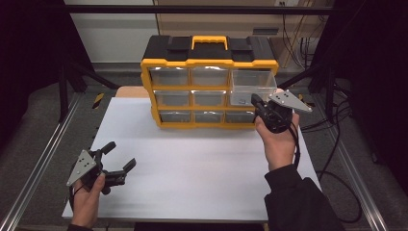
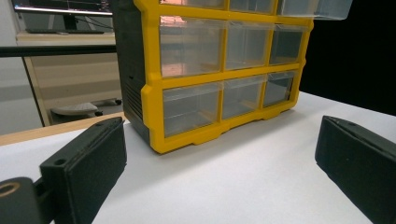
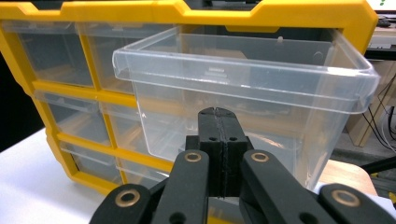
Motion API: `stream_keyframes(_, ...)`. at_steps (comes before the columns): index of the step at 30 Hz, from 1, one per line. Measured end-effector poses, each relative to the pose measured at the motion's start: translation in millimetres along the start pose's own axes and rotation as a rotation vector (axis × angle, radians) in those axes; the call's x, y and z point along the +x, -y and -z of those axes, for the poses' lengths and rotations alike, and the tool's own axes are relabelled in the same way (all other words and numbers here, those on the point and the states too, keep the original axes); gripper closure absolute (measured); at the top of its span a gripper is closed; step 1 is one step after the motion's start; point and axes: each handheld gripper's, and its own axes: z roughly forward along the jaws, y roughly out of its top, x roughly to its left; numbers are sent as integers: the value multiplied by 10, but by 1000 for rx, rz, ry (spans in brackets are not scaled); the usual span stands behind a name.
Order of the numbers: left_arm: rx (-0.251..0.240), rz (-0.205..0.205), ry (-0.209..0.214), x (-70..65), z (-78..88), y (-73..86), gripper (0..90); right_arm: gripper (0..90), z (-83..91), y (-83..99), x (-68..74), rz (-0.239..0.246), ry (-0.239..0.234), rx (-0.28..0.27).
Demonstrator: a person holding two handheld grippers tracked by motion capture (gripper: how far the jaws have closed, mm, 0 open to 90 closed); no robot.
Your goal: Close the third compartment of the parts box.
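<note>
A yellow and black organizer (image 1: 209, 62) with clear drawers stands at the back of the white table (image 1: 192, 168). Its top right drawer (image 1: 252, 87) is pulled out; in the right gripper view this clear drawer (image 3: 243, 88) juts toward me. My right gripper (image 1: 256, 102) is shut, with nothing between its jaws, its tips (image 3: 218, 116) just in front of the drawer's front wall. My left gripper (image 1: 120, 155) rests low at the table's near left corner, open, pointing at the organizer (image 2: 210, 79), and its pads (image 2: 88, 168) hold nothing.
Metal rails (image 1: 43, 159) run along both sides of the table. Cables (image 1: 332, 120) hang off to the right behind the organizer. The white surface between the two grippers is bare. A wooden board (image 1: 131, 91) shows behind the table's left rear.
</note>
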Motion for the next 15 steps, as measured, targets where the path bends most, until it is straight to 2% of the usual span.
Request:
stream_keyframes(6,4,-8,-1,-18,-9,-8,18,900,-7,-7,-44,17,8,5)
stream_keyframes(9,8,-16,0,-25,-16,-14,18,900,-19,9,-57,-1,-5,4)
stream_keyframes(15,9,-17,-4,-31,-7,-13,17,900,-61,2,-64,1,-1,0)
